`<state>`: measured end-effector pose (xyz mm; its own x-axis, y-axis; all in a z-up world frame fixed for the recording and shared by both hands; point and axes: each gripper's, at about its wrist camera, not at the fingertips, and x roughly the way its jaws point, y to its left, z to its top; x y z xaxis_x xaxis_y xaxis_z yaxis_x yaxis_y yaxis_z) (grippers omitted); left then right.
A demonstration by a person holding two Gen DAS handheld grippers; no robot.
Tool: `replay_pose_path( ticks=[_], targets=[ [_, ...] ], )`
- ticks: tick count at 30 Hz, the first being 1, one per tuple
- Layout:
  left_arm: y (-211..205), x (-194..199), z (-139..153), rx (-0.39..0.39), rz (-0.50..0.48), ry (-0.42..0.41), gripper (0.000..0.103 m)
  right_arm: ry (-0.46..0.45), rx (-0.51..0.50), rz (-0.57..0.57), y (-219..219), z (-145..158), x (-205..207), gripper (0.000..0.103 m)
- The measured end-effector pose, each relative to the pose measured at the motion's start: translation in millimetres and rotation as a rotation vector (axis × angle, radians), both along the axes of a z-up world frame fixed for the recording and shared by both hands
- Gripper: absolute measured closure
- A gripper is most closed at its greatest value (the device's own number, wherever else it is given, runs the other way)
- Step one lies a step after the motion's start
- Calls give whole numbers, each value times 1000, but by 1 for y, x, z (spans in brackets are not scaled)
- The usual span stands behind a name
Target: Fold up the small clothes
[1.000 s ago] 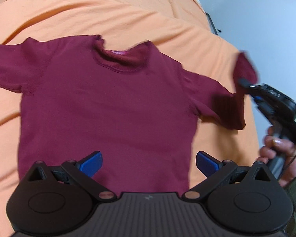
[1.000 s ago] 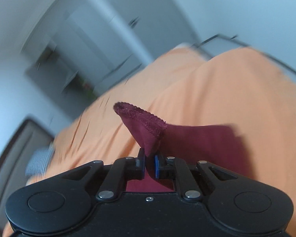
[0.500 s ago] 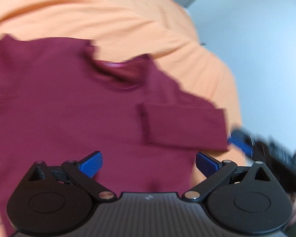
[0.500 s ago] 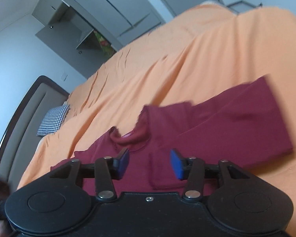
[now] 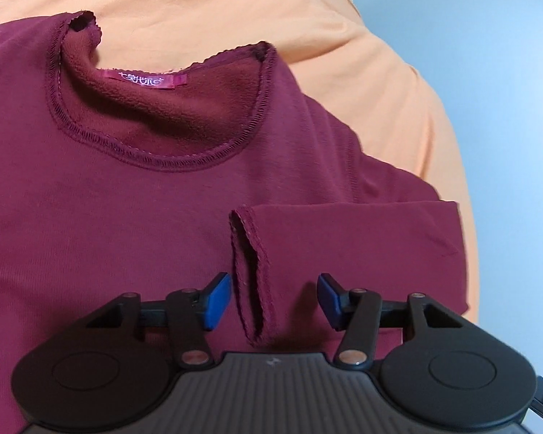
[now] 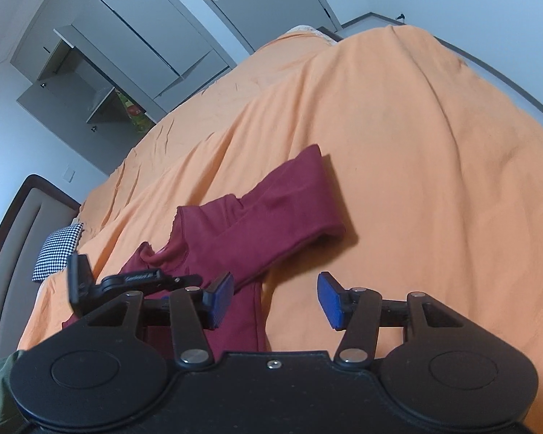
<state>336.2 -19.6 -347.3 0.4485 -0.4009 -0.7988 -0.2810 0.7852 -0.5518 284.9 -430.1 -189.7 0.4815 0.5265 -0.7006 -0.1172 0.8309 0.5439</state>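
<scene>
Sleeve (image 5: 344, 242) has been laid across the chest of the shirt (image 5: 90, 217) on the bed (image 6: 416, 144), cuff just below the collar (image 5: 155, 126). You released it: right tongs (image 6: 275, 298) and left tongs (image 5: 273, 300) both stand apart, empty. One sleeve fold done. No containers visible.

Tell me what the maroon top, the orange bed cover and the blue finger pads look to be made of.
The top looks like a soft knit, matte outside, fuzzy and fleece-like inside the collar, with overlock stitching on its edges. The bed cover looks like thin woven cloth, matte, with fine creases. The pads look like rubber or plastic, smooth and slightly glossy; the exact material is unclear.
</scene>
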Motion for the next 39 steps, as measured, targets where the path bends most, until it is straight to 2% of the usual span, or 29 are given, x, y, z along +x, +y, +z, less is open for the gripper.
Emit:
replay_pose_path(
  ticks=[3,4,5,6,8,12,17,20,23,26,31,35,38,39],
  targets=[
    [-3,0,-7,-12,15,-10,46,7,14,13,4,0,-3,48],
    [-4,-1,-7,-10,17,-20,50,9,17,17,6,0,-3,48],
    [-5,-1,-6,-4,16,-26,83,10,19,22,7,-1,-3,48],
    [-4,-3,-4,-14,14,-26,102,9,20,23,8,0,-4,48],
    [3,-11,5,-49,39,-59,102,12,21,22,9,3,-5,48],
    [30,-36,43,-76,99,-164,102,2,23,23,14,6,-3,48],
    [99,-76,80,-22,258,-228,102,-2,30,21,22,6,3,48],
    [141,-100,84,59,345,-182,102,-4,34,32,31,6,7,48],
    [165,-115,71,134,354,-76,102,-13,36,51,40,5,12,48],
    [169,-116,59,145,324,-36,101,-23,39,71,51,0,27,43],
    [170,-112,49,151,296,-29,101,-37,36,121,82,-19,82,42],
    [169,-101,49,167,299,-28,101,21,52,103,108,-54,144,44],
    [174,-95,46,159,306,-26,101,123,85,69,119,-90,187,56],
    [176,-95,46,157,305,-23,101,158,105,57,120,-101,197,56]
  ],
)
